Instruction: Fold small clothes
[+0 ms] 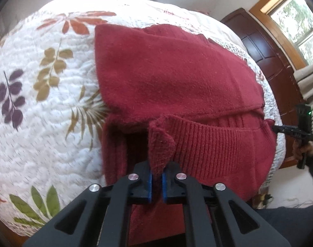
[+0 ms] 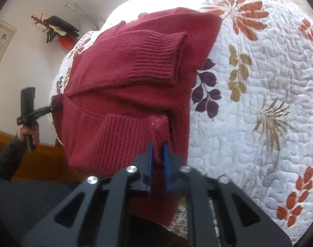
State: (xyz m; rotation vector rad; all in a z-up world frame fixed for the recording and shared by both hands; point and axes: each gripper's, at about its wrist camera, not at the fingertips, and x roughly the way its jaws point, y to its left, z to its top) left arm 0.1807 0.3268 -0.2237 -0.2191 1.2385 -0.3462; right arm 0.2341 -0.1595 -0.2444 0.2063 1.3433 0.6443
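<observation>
A dark red knitted sweater lies on a white quilt with a leaf print. Its ribbed hem is lifted at the near edge of the bed. My left gripper is shut on one hem corner, which stands up between the blue pads. At the right edge, my right gripper pinches the other corner. In the right wrist view the sweater has a sleeve folded across it, its cuff pointing right. There my right gripper is shut on its hem corner, and my left gripper holds the far corner.
The quilt spreads wide beside the sweater. Dark wooden furniture and a window stand past the bed's right side. A wall rack with dark items and a framed picture hang opposite. A hand and dark sleeve hold the left gripper.
</observation>
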